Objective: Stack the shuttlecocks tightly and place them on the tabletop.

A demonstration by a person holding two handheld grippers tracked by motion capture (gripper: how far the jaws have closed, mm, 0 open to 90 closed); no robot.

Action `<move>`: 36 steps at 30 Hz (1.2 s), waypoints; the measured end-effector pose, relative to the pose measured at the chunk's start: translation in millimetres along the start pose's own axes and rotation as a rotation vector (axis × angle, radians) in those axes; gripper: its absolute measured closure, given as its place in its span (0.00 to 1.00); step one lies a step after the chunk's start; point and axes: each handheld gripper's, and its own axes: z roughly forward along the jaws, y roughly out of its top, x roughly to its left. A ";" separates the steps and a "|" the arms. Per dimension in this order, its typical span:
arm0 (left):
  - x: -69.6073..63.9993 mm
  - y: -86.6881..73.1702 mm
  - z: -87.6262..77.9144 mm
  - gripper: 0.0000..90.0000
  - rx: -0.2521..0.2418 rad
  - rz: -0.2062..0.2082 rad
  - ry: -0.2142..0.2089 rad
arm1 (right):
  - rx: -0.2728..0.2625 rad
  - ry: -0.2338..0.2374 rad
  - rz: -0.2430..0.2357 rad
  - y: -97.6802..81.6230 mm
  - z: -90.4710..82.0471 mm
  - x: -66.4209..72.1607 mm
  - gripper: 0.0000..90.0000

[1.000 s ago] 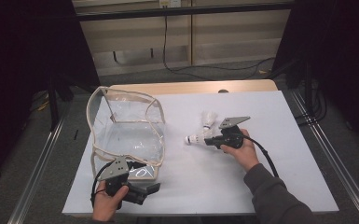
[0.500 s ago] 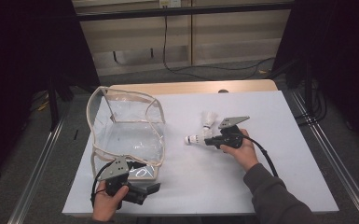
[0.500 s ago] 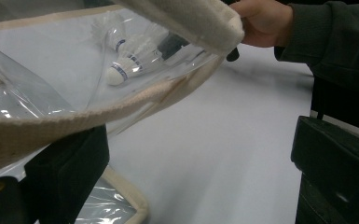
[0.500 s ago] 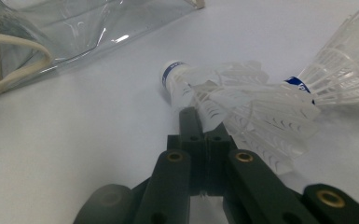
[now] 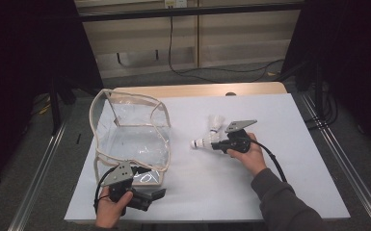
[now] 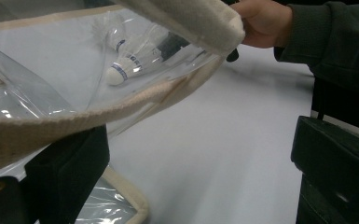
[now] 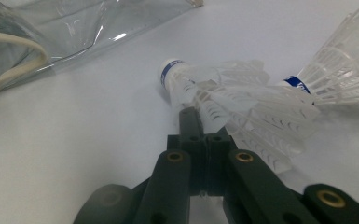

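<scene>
Here the right gripper (image 5: 218, 144), jaws clenched on the feathered skirt of a white shuttlecock (image 7: 205, 91), sits mid-table on the smooth white sheet (image 5: 279, 120), open room all round. Nearby, the left gripper (image 5: 156, 194) stands released, its jaws spread beside the clear plastic bag's (image 5: 130, 139) cream webbing rim.

The bag (image 5: 130, 139) lies on the table (image 5: 289, 192) just beyond the left gripper (image 5: 147, 197), while two shuttlecocks (image 5: 207, 139) lie at the right gripper's (image 5: 217, 146) tips, one behind the other.
</scene>
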 end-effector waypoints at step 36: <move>-0.1 0.1 -0.2 0.05 0.002 0.001 0.002 | -0.001 -0.056 0.015 -1.3 -11.0 -1.2 0.68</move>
